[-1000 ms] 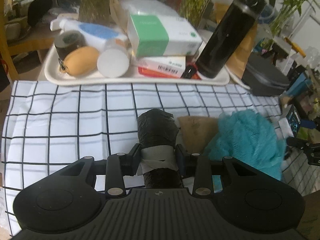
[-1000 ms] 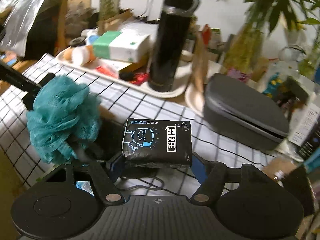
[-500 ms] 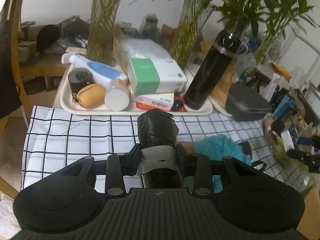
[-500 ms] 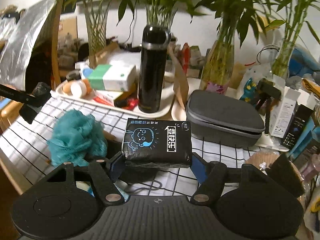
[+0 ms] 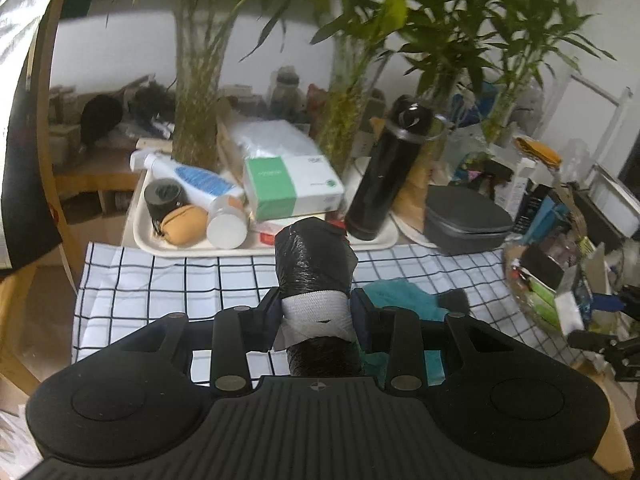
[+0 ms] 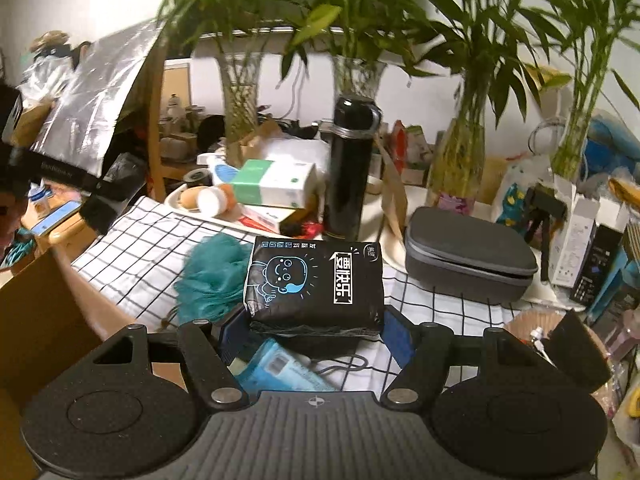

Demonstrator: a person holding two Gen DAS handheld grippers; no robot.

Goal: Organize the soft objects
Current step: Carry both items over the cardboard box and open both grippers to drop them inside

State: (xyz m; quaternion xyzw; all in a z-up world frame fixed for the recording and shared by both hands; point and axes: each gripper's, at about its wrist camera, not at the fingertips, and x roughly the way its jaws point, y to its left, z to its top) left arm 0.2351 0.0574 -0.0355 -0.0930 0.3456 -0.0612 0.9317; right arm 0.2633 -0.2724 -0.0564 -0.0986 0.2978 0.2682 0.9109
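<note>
Left gripper (image 5: 316, 316) was clamped on a black bag roll (image 5: 314, 264) with a grey tape band around it; right gripper (image 6: 316, 320) was clamped on a black tissue pack (image 6: 316, 280) with blue cartoon print and white characters. Both fully closed on their loads, neither load touching the cloth.

Versus 1 s ago: both grippers had risen and pulled back toward the near side. The checked cloth (image 5: 168, 280) sat lower and smaller in view, and the plant leaves now filled the top of both frames. Grip on both items unchanged.

Pose: both grippers held roughly level, pointing toward the far side, well above the cloth. Roll stuck out forward and slightly up between the left fingers; pack lay flat between the right fingers, printed face up.

The teal mesh pouf (image 6: 214, 276) lay on the cloth below, left of the pack in the right view, just right of the roll in the left view. Beyond it: the white tray (image 5: 140, 236) with a green-white box (image 5: 290, 184), black flask (image 5: 386, 172), and grey zip case (image 6: 468, 254) at far right.
</note>
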